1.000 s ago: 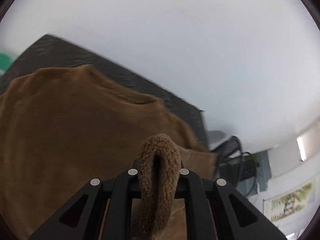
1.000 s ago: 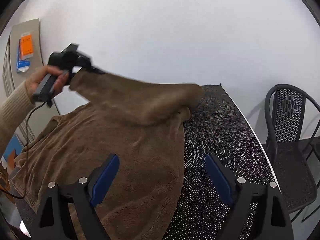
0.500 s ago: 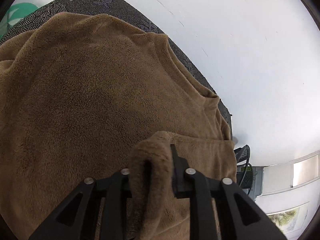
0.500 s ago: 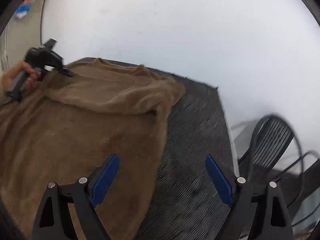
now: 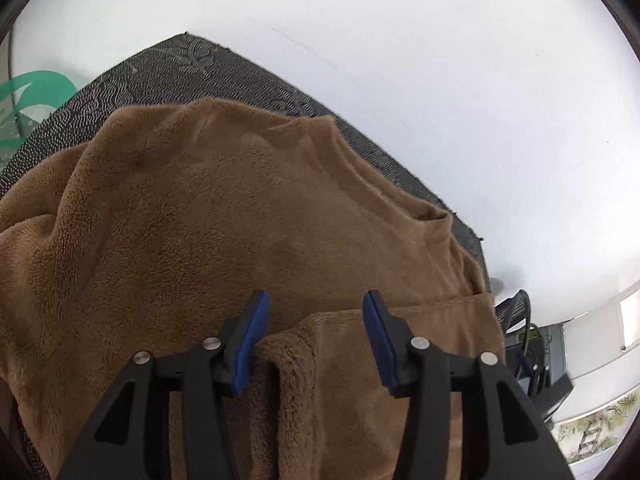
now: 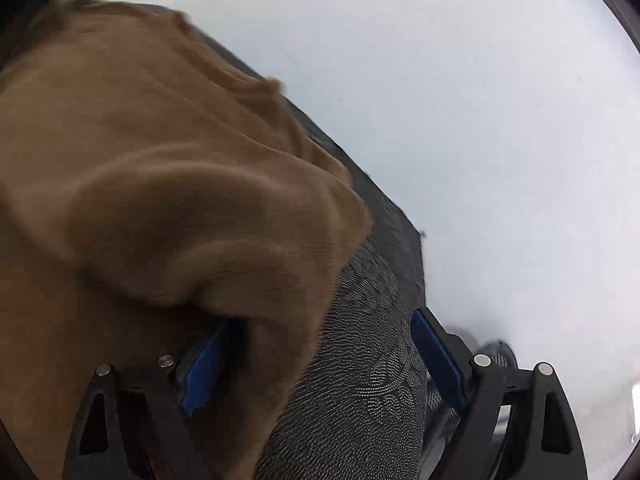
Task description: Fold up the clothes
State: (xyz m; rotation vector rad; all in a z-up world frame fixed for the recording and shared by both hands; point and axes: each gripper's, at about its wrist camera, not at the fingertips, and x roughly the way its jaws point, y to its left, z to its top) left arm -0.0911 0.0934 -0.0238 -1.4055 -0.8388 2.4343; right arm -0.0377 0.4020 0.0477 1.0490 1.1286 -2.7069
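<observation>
Spreading its jaws off the sleeve cuff [image 5: 304, 344] still lying between them, the left claw [image 5: 316, 332] leaves the soft, floppy brown fleece top [image 5: 224, 216] on the counter [image 5: 192, 60], best pinched at hems, while the right claw [image 6: 316, 360] gapes empty.

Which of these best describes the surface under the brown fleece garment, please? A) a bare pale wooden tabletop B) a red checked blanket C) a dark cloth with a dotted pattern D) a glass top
C: both wrist views show the brown fleece garment lying on a dark cloth covered in fine pale dots forming a swirling pattern.
</observation>
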